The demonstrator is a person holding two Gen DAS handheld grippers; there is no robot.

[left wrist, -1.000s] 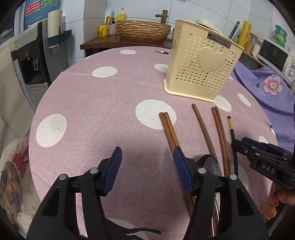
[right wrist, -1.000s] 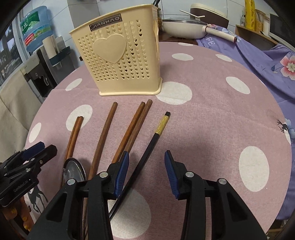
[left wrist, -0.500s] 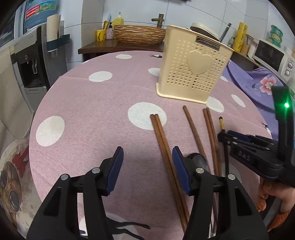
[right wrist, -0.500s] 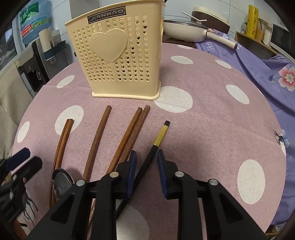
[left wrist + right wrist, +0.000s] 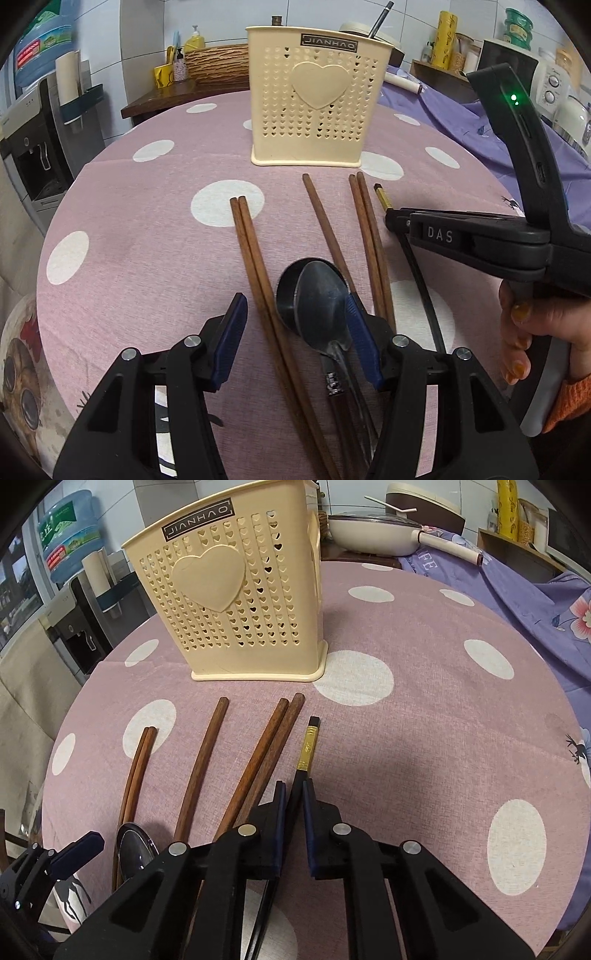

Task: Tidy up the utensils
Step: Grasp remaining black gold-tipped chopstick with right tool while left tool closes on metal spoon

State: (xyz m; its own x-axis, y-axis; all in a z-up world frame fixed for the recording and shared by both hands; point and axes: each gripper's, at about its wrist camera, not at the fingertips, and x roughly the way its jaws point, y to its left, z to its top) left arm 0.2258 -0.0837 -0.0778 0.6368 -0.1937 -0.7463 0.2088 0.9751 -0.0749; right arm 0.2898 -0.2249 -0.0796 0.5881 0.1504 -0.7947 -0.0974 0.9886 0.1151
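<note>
A cream perforated utensil basket [image 5: 314,110] [image 5: 236,602] stands upright on the pink polka-dot tablecloth [image 5: 147,229]. Before it lie several brown wooden chopsticks [image 5: 255,254] [image 5: 199,760], a metal spoon [image 5: 321,310] [image 5: 135,853] and a black chopstick with a gold band [image 5: 308,744] [image 5: 382,195]. My right gripper [image 5: 291,801] is shut on the black chopstick, low at the table; it also shows in the left wrist view [image 5: 391,219]. My left gripper [image 5: 295,332] is open, its fingers either side of the spoon bowl and a brown chopstick pair.
A white pan [image 5: 373,535] and purple flowered cloth [image 5: 535,602] lie at the back right. A water dispenser [image 5: 33,140] stands left of the table. A wicker basket [image 5: 218,61] and bottles sit on a shelf behind.
My right gripper has closed its fingers onto the black chopstick. My left gripper has shifted right, so the spoon and a brown chopstick pair now lie between its open fingers.
</note>
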